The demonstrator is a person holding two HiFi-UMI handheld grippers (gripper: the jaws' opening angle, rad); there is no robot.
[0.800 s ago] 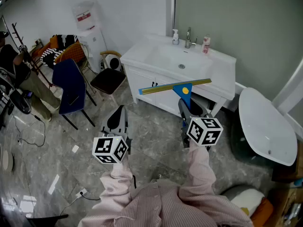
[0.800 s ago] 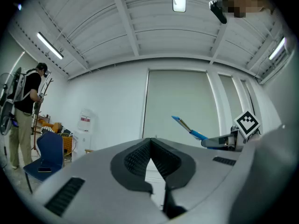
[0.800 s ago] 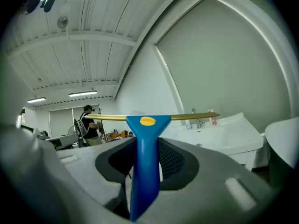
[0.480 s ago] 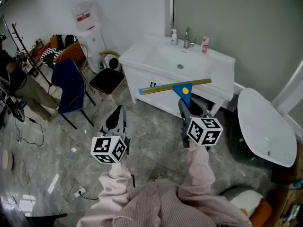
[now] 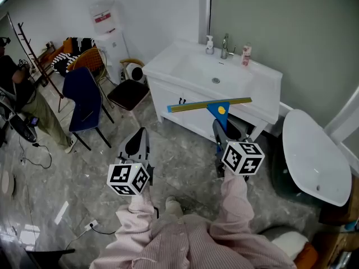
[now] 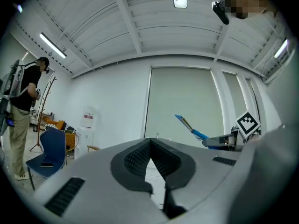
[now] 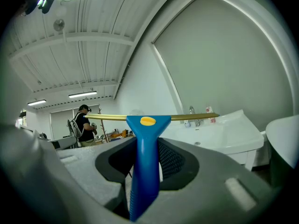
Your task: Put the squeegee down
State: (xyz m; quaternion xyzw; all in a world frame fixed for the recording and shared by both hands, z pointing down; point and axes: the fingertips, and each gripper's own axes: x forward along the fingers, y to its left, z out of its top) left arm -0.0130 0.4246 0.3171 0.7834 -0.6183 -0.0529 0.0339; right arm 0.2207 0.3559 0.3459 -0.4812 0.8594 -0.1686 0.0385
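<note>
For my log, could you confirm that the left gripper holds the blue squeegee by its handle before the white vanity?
Not quite: the right gripper holds the squeegee by its handle before the vanity, as the right gripper view shows.

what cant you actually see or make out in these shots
- Lower end of the squeegee handle: buried inside the right claw, in the head and right gripper views.
- Labels on the bottles by the tap: too small, head view.
- The person at far left: cut off by the head view's left edge.
</note>
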